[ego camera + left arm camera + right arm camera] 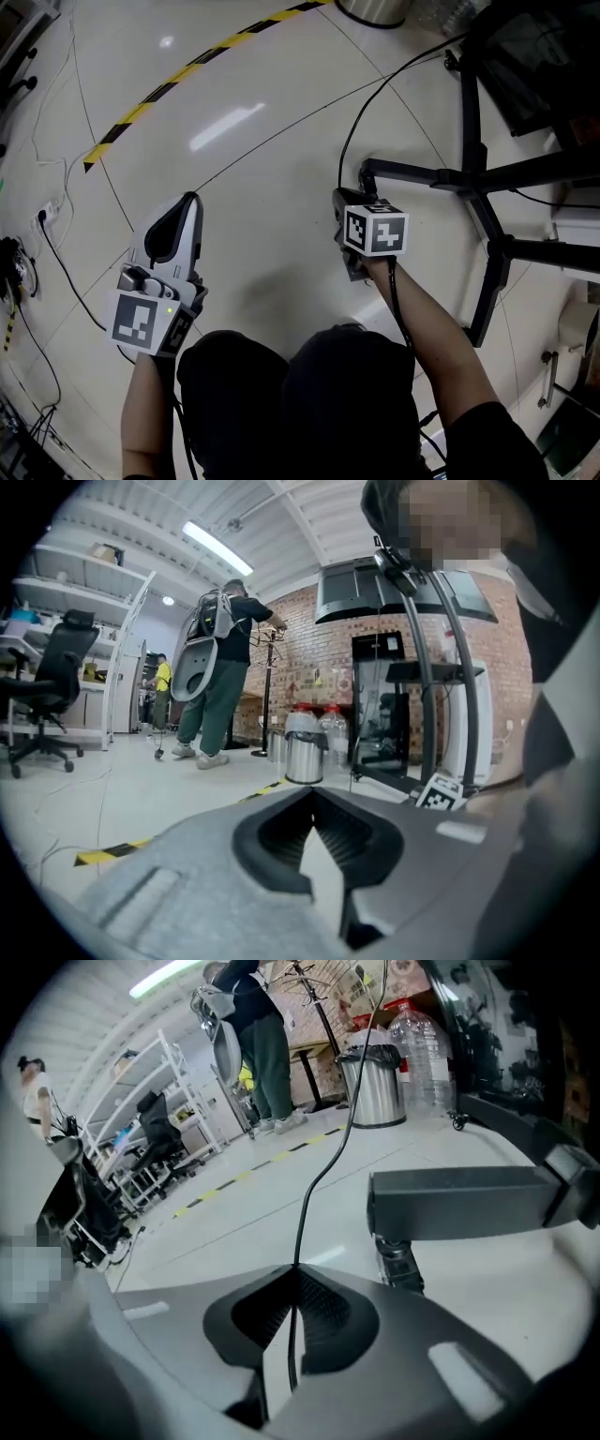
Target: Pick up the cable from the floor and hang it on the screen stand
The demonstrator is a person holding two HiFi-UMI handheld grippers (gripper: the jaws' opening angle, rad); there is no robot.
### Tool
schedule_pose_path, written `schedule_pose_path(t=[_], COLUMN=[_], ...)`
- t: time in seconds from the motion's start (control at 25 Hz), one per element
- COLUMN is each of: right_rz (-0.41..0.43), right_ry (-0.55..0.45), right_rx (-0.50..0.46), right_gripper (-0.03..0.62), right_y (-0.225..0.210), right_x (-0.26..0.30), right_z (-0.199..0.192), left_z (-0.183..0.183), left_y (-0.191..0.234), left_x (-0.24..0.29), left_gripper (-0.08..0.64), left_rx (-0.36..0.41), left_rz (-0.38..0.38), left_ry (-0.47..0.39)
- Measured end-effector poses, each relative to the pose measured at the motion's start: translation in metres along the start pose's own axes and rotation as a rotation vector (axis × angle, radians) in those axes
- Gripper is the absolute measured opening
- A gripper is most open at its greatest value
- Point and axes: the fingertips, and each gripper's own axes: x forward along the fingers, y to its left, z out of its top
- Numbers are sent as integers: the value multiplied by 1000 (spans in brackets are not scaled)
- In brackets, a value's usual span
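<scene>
- Cable [361, 111]: thin and black. Its near part is pinched in the right claw, low over the floor [262, 234]. From there it rises and arcs away toward 1 o'clock, past the stand's far leg. The right gripper view shows the strand [307, 1206] running straight up out of the pads.
- Right claw [340, 199]: closed on the cable, with the strand caught between the ribbed pads [294, 1283].
- Left claw [190, 201]: at 8 o'clock of the right one and well apart from it. Its tips are together with nothing between them [314, 797], and it is idle.
- Screen stand [469, 178]: black splayed legs at 3 o'clock of the right claw. The nearest leg end [459, 1202] and its caster [398, 1265] are just beside the grip.
- Step, as judged: the pick-up grasp is made, and lifting and hanging are not yet done.
- Next move, as judged: raise the cable clear of the leg end, carry it up toward 2 o'clock, and drape it over an upper part of the stand. Slack snagging on the caster is the risk.
- Surroundings: yellow-black floor tape [187, 70] at 11 o'clock and a steel bin [375, 1087] at 12 o'clock.
</scene>
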Motion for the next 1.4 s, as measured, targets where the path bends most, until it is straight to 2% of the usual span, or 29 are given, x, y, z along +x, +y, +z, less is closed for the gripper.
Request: schedule_pose_path(t=[0.24, 0.36, 0.52, 0.68, 0.96, 1.2, 1.28, 1.4], right_rz=[225, 289, 350, 381, 401, 415, 421, 433], right_ry=[-116, -147, -187, -164, -148, -173, -185, -205], right_rx=[17, 18, 34, 60, 64, 84, 71, 60], right_gripper=[15, 15, 15, 15, 15, 15, 15, 15], right_y=[60, 81, 105, 128, 160, 190, 201, 215], right_x=[-55, -87, -134, -182, -254, -319, -345, -383], right_z=[49, 73, 107, 128, 184, 236, 253, 279], left_z=[25, 41, 74, 119, 211, 292, 319, 356], left_y=[0, 1, -4, -21, -38, -56, -60, -61], left_x=[-5, -9, -17, -31, -50, -68, -77, -90], left_gripper=[5, 5, 5, 5, 5, 5, 5, 5], left_rx=[2, 1, -63, -76, -102, -66, -57, -86], left_rz=[3, 10, 15, -7, 14, 11, 25, 66], left_ry=[-34, -42, -43, -19, -9, 7, 7, -16])
